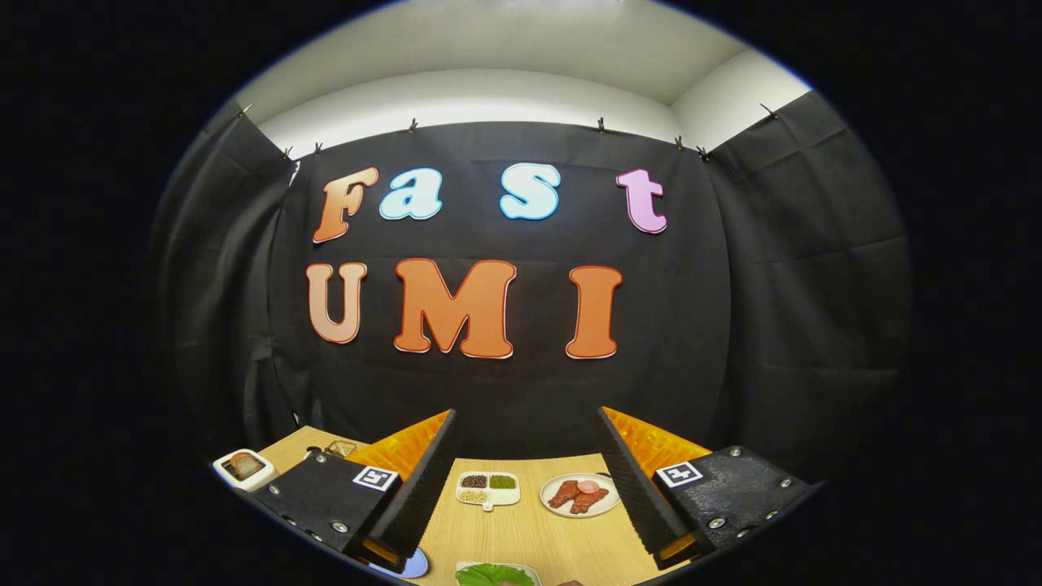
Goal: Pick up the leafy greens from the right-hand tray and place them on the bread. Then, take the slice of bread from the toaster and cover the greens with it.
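Observation:
My gripper point(529, 488) is held high above a wooden table point(529, 533), open, with nothing between its fingers. Below and between the fingertips lies a white tray point(533, 570) holding the leafy greens point(492, 575), partly cut off from sight. Far to the left, beyond the left finger, stands a white toaster point(244, 470) with a slice of bread point(243, 464) sticking out of its slot. The bread that the greens go on cannot be made out.
Between the fingers, farther back, sit a white divided dish point(488, 490) with dark, green and pale fillings and a round plate point(580, 495) of reddish meat pieces. A blue round thing point(413, 563) peeks out under the left fingertip. A small wire item point(340, 447) lies behind the toaster.

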